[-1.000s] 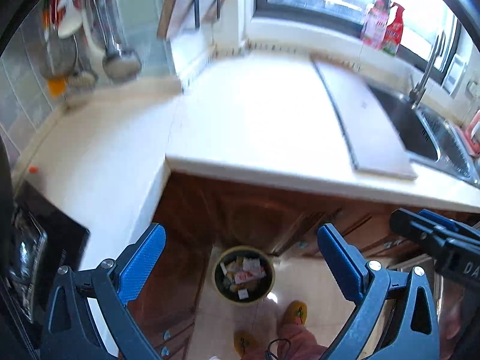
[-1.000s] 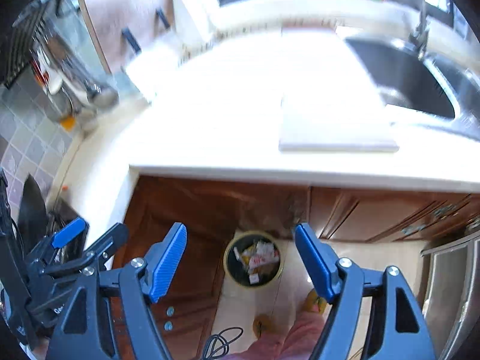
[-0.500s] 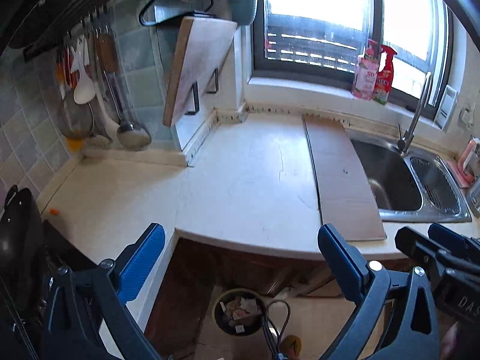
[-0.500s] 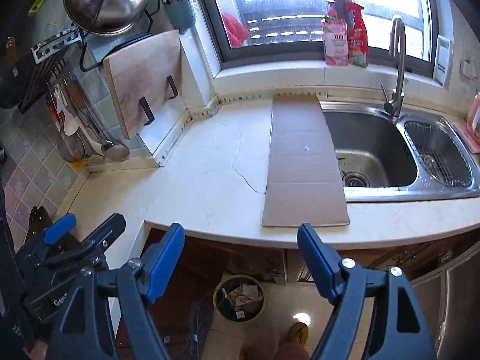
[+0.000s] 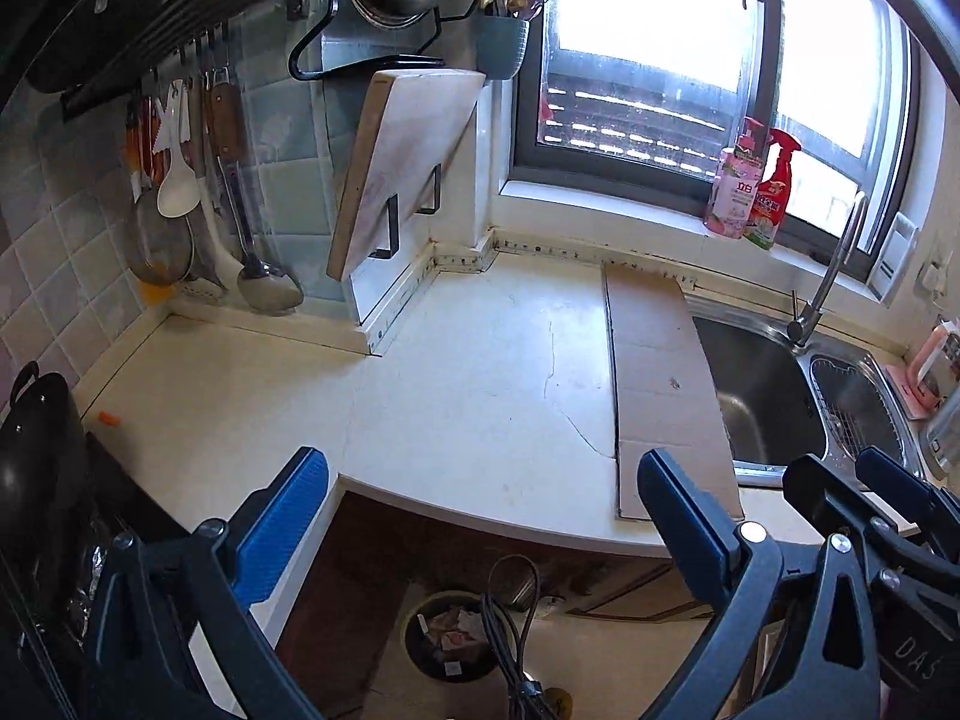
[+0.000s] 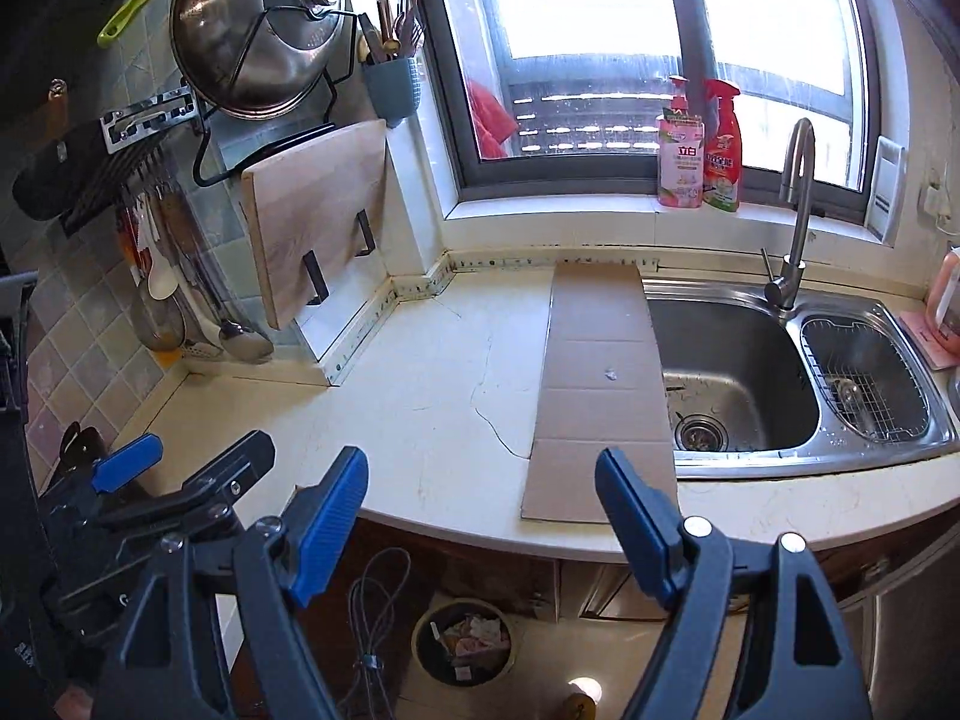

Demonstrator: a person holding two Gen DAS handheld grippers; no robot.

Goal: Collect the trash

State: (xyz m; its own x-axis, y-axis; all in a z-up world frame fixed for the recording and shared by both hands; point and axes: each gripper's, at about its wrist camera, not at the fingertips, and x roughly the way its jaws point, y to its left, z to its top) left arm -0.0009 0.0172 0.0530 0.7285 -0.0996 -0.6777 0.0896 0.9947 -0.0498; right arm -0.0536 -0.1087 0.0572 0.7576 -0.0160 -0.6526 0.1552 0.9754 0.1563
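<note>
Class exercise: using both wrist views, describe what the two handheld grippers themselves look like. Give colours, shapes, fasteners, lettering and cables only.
The left gripper and right gripper match: black angular frames, each with two long fingers faced with ribbed blue pads. Silver bolt heads mark the joints. White lettering, partly cut off, shows on the right gripper's body. A dark cable loops below.

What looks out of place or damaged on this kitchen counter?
A flattened cardboard sheet lies on the countertop, its right edge overhanging the sink. A crack runs across the countertop beside it. A small orange scrap sits near the stove.
</note>
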